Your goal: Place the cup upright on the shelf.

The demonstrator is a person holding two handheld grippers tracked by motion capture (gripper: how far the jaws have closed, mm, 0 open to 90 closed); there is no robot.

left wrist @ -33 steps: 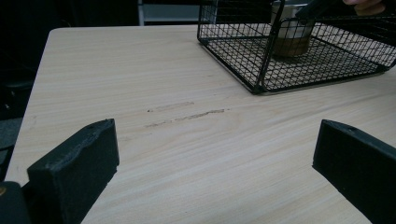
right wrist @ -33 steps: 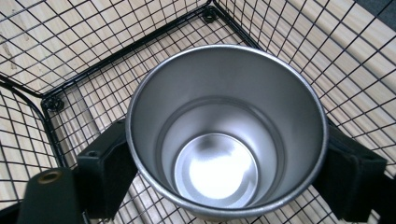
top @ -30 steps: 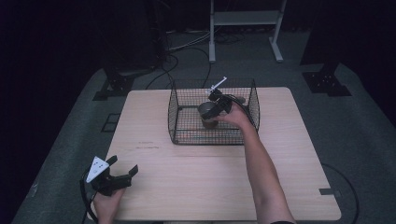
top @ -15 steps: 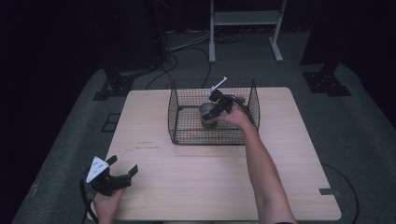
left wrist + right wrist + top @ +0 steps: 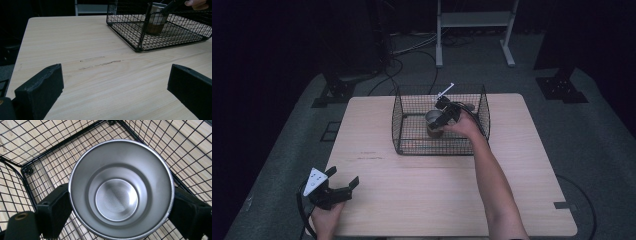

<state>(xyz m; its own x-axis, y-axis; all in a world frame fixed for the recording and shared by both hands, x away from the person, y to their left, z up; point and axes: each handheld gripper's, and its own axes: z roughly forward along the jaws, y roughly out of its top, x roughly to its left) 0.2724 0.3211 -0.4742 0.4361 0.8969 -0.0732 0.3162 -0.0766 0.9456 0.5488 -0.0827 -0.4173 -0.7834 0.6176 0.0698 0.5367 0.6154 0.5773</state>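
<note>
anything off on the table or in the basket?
Nothing much. The metal cup stands upright and empty inside the wire basket, the right gripper closed around it. The only blemish is a faint scuff on the table near the open left gripper.

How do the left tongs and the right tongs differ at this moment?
The left tongs are open and hold nothing; the right tongs sit on both sides of the metal cup.
The left tongs rest near the front left corner of the table; the right tongs reach inside the wire basket.
Both have black jaws, and a hand holds each.
</note>
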